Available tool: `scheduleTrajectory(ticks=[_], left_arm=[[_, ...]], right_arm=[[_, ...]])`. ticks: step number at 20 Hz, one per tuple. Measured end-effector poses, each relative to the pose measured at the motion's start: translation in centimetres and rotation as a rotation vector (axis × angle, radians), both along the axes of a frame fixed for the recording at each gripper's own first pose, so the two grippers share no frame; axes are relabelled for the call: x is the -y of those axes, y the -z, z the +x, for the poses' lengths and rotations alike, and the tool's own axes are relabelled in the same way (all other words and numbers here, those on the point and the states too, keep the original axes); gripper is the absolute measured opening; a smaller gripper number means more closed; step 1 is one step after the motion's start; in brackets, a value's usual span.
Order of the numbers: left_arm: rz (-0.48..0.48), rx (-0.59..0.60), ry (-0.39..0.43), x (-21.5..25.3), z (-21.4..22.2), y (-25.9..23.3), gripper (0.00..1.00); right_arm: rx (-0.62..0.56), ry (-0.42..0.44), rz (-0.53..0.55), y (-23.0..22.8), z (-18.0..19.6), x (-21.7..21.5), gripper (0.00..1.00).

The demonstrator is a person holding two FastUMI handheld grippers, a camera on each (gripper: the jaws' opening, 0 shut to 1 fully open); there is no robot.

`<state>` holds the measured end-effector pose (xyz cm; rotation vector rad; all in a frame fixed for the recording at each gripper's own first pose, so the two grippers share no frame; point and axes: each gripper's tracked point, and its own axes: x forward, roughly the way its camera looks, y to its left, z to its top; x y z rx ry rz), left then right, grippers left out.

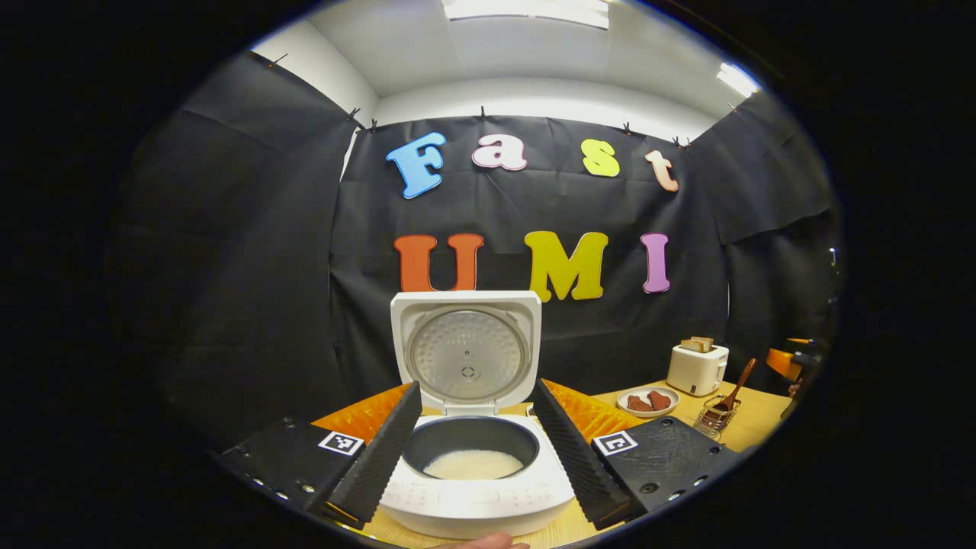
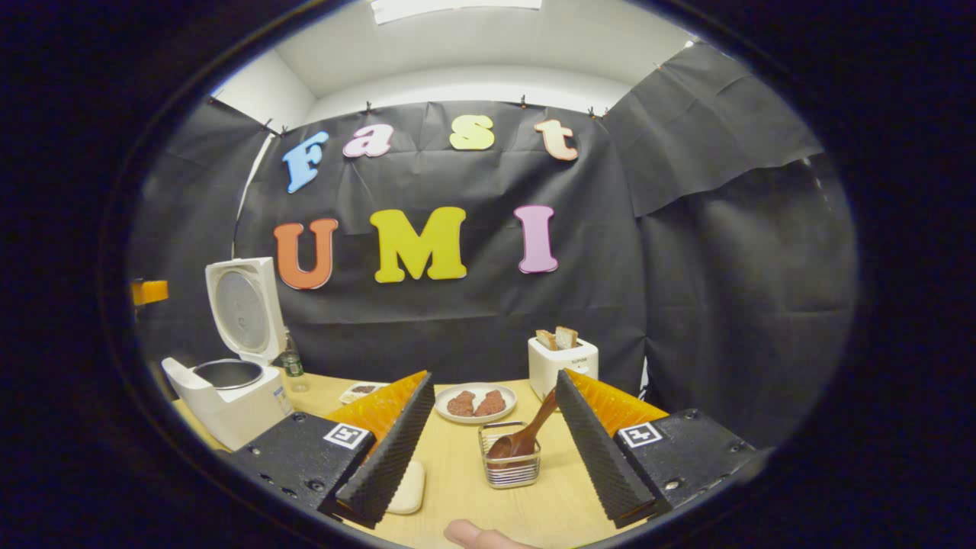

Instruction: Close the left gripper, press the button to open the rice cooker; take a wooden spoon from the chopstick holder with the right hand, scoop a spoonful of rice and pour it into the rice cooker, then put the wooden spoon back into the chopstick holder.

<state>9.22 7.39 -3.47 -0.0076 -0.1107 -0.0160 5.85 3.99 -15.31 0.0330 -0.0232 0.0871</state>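
Two pairs of black ribbed fingers stood spread wide, and neither held anything. My left gripper [image 1: 474,446] hung just in front of the rice cooker [image 1: 476,488], its fingers [image 1: 379,454] splayed to either side of the white body without touching it. The lid [image 1: 466,351] was already up, standing upright at the back with its metal inner plate facing me, and a low layer of white rice [image 1: 473,463] lay in the dark inner pot. Farther off to the right in the left gripper view, on the wooden bench [image 1: 751,419], I could see a plate of reddish-brown food pieces [image 1: 647,401], a white toaster [image 1: 697,368] with bread slices in its slots, and the wire chopstick holder [image 1: 717,415] with the wooden spoon [image 1: 738,385] leaning out of it.

My right gripper [image 2: 488,450] pointed at that same chopstick holder [image 2: 510,455], which sat between my open fingers [image 2: 389,454] but apart from them. The wooden spoon [image 2: 526,435] rested in it, bowl down, handle tilted up to the right. Beyond it lay the plate [image 2: 475,402] and the toaster [image 2: 563,364]. A pale flat block [image 2: 406,488] lay on the bench [image 2: 457,465] just beside my left-hand finger. Well off to the left stood the open rice cooker [image 2: 229,389], with a small bottle [image 2: 292,366] beside it.
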Motion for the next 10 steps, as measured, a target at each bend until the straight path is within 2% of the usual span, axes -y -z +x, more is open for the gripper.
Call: scheduleTrajectory(ticks=[3, 6, 10], left_arm=[[0.006, 0.045, -0.003, -0.2, 2.9, -3.4, 0.94], [0.065, 0.119, 0.052, 1.1, 6.6, -7.0, 0.94], [0.064, 0.121, 0.0, 0.4, 13.6, -8.8, 0.95]], right_arm=[[0.043, -0.076, -0.034, -0.8, -2.3, -2.4, 1.0], [0.08, -0.058, -0.046, -2.2, -2.7, -2.7, 1.0], [0.077, -0.082, -0.008, -2.3, -3.0, -3.7, 1.0]])
